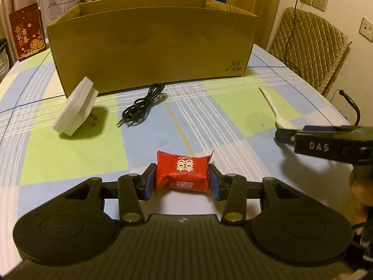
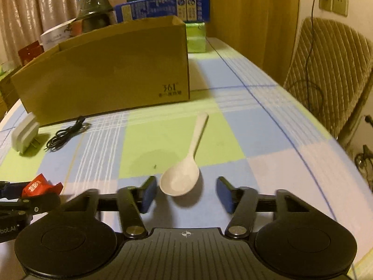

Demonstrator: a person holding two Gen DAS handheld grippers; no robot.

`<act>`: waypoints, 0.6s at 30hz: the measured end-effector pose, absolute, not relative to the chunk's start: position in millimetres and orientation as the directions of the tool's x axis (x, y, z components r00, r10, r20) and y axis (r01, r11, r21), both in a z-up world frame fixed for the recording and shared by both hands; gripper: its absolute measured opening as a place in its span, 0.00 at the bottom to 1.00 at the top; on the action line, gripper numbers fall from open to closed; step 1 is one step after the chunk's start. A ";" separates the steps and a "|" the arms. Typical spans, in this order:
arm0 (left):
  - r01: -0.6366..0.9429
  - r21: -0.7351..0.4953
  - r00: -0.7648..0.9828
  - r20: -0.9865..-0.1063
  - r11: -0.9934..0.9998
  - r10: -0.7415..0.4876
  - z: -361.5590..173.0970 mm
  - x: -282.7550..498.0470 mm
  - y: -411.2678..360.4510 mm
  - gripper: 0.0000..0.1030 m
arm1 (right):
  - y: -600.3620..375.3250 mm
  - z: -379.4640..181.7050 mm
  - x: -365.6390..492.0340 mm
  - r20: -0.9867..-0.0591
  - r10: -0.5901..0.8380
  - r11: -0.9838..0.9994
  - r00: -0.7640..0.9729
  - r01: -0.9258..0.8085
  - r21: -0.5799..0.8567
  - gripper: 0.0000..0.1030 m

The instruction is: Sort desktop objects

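Note:
A red candy packet (image 1: 183,173) sits squeezed between the blue pads of my left gripper (image 1: 181,183), which is shut on it just above the checked tablecloth; the same packet (image 2: 37,186) shows at the lower left of the right wrist view. My right gripper (image 2: 186,194) stands open around the bowl of a white spoon (image 2: 184,177) lying on the cloth, with a gap at each pad. The spoon (image 1: 271,102) points its handle toward an open cardboard box (image 1: 151,44) at the back. A white plug adapter (image 1: 74,107) and a coiled black cable (image 1: 142,105) lie in front of the box.
Cartons and a dark pot stand behind the cardboard box (image 2: 105,70). A red gift box (image 1: 28,32) stands at the back left. A quilted chair (image 2: 331,74) and wall sockets with hanging cables are past the table's right edge (image 2: 310,163).

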State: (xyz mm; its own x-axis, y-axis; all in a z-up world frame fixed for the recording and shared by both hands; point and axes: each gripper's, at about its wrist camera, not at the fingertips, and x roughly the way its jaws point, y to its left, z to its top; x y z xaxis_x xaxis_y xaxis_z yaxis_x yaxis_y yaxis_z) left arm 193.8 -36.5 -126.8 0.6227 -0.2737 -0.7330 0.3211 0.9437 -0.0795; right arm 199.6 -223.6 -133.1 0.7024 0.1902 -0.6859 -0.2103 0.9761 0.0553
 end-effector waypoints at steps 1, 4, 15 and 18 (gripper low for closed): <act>0.323 -0.080 0.623 -0.732 0.943 -0.275 -127.8 195.3 -38.5 0.39 | -222.9 -133.3 199.8 -0.682 0.190 0.975 0.706 -0.215 0.050 0.46; 0.327 -0.080 0.626 -0.728 0.942 -0.279 -129.1 197.9 -42.9 0.39 | -220.8 -134.3 199.9 -0.673 0.183 0.975 0.716 -0.220 0.031 0.36; 0.348 -0.028 0.641 -0.723 0.937 -0.259 -132.0 196.6 -50.7 0.39 | -220.8 -134.5 199.5 -0.673 0.177 0.976 0.718 -0.217 0.025 0.29; 0.347 -0.027 0.641 -0.723 0.938 -0.258 -131.8 196.8 -50.5 0.39 | -216.3 -132.8 195.0 -0.659 0.172 0.969 0.732 -0.248 -0.022 0.29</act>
State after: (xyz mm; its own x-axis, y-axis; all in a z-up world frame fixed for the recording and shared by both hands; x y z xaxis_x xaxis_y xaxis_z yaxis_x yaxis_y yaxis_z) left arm 196.8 -50.5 -131.8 0.6413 -0.2579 -0.7226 0.3467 0.9376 -0.0270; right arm 195.0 -216.3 -132.8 0.7323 0.1724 -0.6588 -0.2478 0.9686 -0.0219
